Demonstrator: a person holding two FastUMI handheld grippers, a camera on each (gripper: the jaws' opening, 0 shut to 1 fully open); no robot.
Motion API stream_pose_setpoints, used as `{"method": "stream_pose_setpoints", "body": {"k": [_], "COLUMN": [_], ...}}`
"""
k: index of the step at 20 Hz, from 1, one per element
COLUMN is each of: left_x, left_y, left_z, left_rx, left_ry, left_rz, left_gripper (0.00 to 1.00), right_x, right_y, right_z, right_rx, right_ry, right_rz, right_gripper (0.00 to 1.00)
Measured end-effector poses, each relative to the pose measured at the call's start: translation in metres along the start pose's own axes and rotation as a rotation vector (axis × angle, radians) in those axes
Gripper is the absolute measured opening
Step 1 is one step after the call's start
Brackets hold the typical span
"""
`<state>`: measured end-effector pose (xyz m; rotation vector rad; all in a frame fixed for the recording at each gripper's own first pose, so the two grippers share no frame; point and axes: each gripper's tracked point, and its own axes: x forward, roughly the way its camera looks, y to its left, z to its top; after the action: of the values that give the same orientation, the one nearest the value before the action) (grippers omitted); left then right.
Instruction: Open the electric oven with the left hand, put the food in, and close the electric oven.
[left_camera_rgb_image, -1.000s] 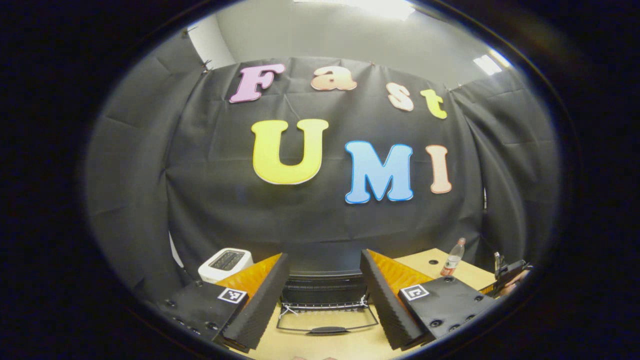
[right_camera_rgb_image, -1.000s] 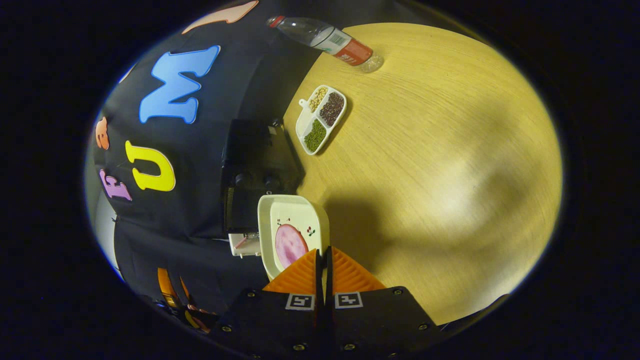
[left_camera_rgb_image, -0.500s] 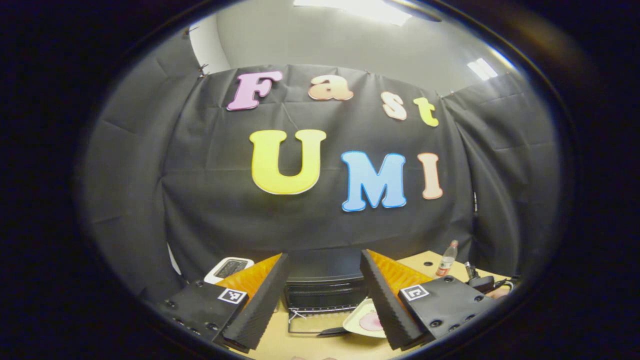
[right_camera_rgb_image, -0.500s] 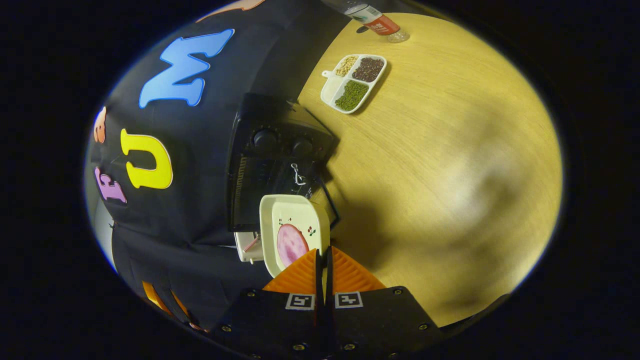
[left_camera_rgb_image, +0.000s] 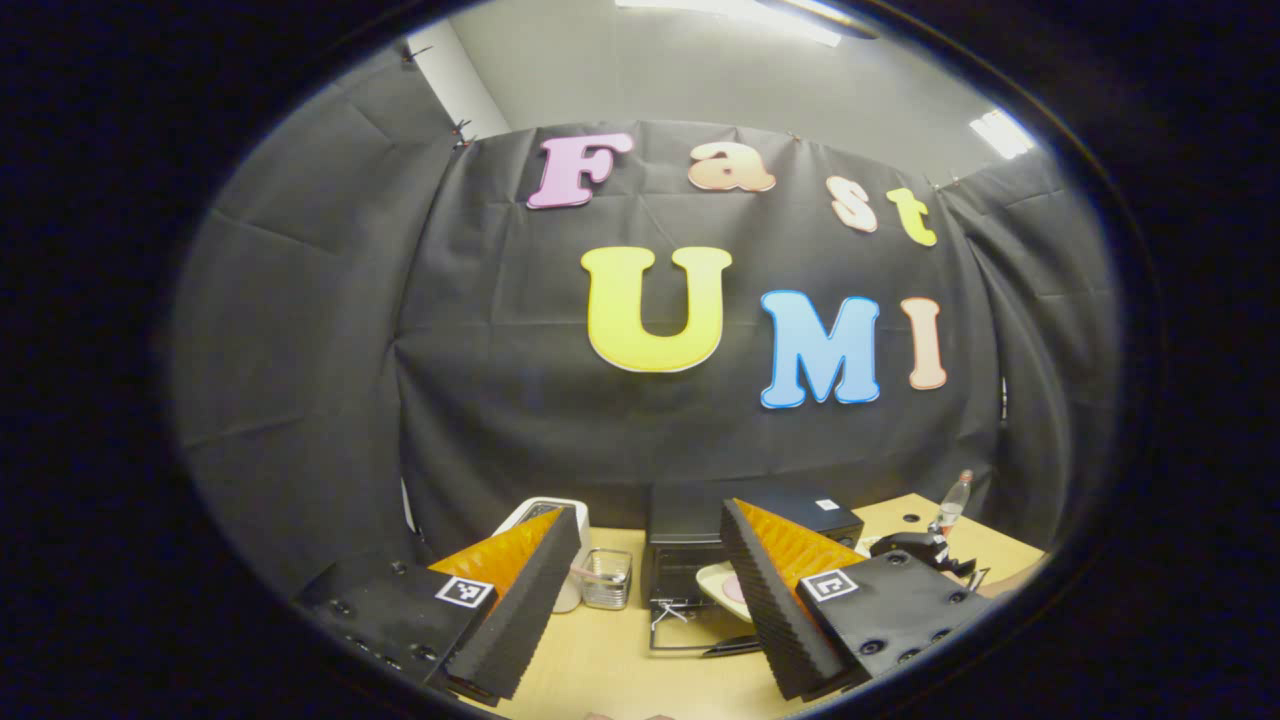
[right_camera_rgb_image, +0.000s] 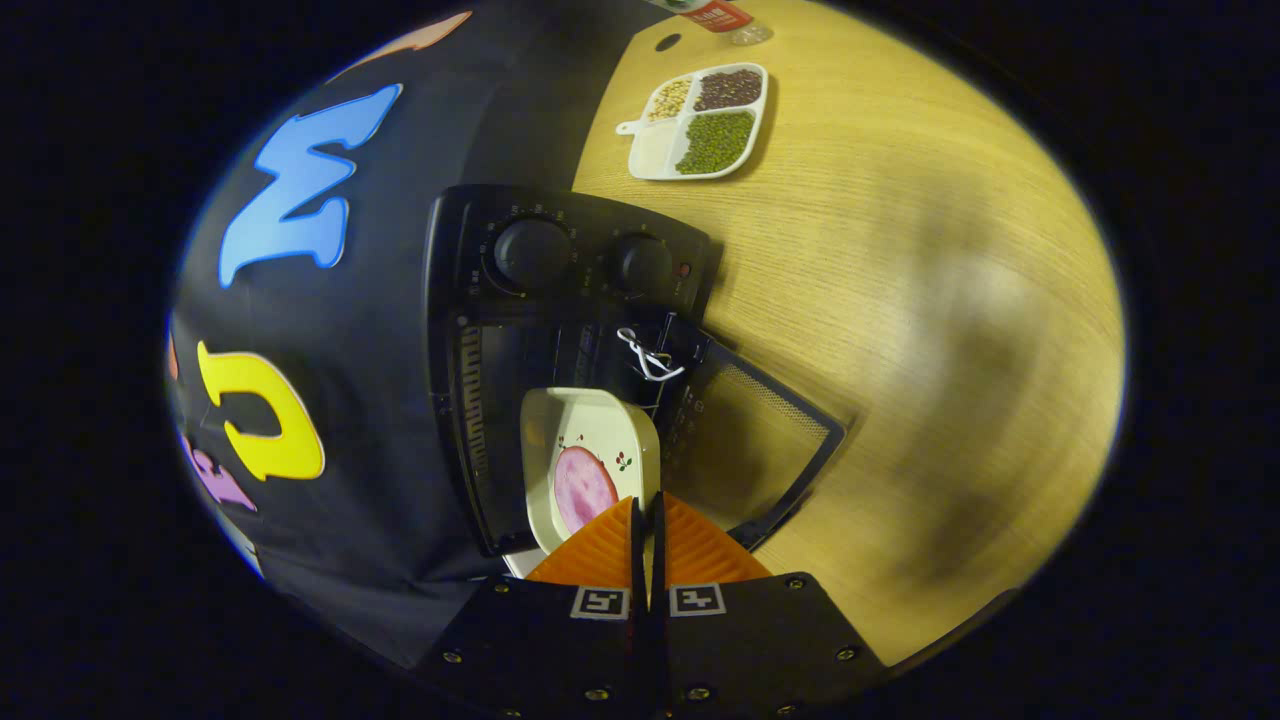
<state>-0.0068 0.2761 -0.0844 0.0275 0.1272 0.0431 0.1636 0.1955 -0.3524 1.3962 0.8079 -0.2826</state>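
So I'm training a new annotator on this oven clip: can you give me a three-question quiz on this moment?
1. True or false: the oven door is open.
2. What does the right gripper hold? A) bottle B) plate with a pink slice C) sectioned tray
3. Fill in: the left gripper's jaws stand ____.

Key: 1 true; 2 B; 3 open, holding nothing.

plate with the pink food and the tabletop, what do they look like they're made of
Plate: looks like glazed ceramic or melamine, cream and smooth with a small printed motif; I can't tell which. Tabletop: pale wood or wood-look laminate, matte, with fine straight grain lines.
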Motion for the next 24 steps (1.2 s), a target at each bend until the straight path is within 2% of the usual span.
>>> {"method": "stream_pose_setpoints", "body": {"k": [2, 3, 4, 6, 7, 9, 11, 14, 16, 18, 19, 21, 22, 23, 24], "left_x": [0.0, 0.0, 0.0, -0.002, -0.003, -0.006, -0.009, -0.011, -0.011, -0.009, -0.007, -0.002, 0.001, 0.003, 0.006], "left_y": [0.013, 0.02, 0.026, 0.037, 0.041, 0.053, 0.059, 0.062, 0.064, 0.062, 0.06, 0.054, 0.049, 0.045, 0.04], "left_z": [-0.006, -0.009, -0.012, -0.017, -0.017, -0.017, -0.02, -0.027, -0.031, -0.03, -0.029, -0.027, -0.026, -0.024, -0.026], "left_rx": [-0.006, -0.006, -0.009, -0.021, -0.022, -0.009, -0.006, -0.004, 0.003, 0.001, 0.005, 0.009, 0.008, 0.009, 0.01], "left_ry": [0.009, 0.014, 0.022, 0.034, 0.034, 0.039, 0.045, 0.061, 0.073, 0.07, 0.075, 0.068, 0.064, 0.062, 0.063], "left_rz": [0.028, 0.044, 0.058, 0.079, 0.089, 0.114, 0.126, 0.134, 0.145, 0.143, 0.142, 0.134, 0.128, 0.123, 0.117], "left_gripper": [1.0, 0.91, 1.0, 0.96, 1.0, 0.96, 1.0, 1.0, 1.0, 0.96, 0.91, 1.0, 1.0, 0.96, 1.0], "right_x": [0.015, 0.023, 0.032, 0.049, 0.057, 0.071, 0.088, 0.1, 0.105, 0.107, 0.106, 0.1, 0.094, 0.087, 0.08], "right_y": [0.006, 0.01, 0.015, 0.025, 0.03, 0.038, 0.045, 0.05, 0.054, 0.054, 0.056, 0.058, 0.058, 0.058, 0.059], "right_z": [0.003, 0.006, 0.007, 0.006, 0.006, 0.006, 0.004, 0.009, 0.008, 0.009, 0.008, 0.005, 0.002, 0.0, -0.001], "right_rx": [0.053, 0.077, 0.102, 0.137, 0.146, 0.17, 0.222, 0.265, 0.255, 0.257, 0.245, 0.197, 0.165, 0.127, 0.082], "right_ry": [-0.065, -0.095, -0.116, -0.157, -0.179, -0.214, -0.219, -0.263, -0.256, -0.257, -0.244, -0.227, -0.208, -0.189, -0.172], "right_rz": [-0.019, -0.022, -0.026, -0.043, -0.052, -0.059, -0.051, -0.043, -0.028, -0.016, -0.01, -0.007, -0.007, -0.004, -0.002], "right_gripper": [0.01, 0.0, 0.01, 0.01, 0.01, 0.01, 0.01, 0.01, 0.01, 0.03, 0.04, 0.07, 0.08, 0.13, 0.14]}}
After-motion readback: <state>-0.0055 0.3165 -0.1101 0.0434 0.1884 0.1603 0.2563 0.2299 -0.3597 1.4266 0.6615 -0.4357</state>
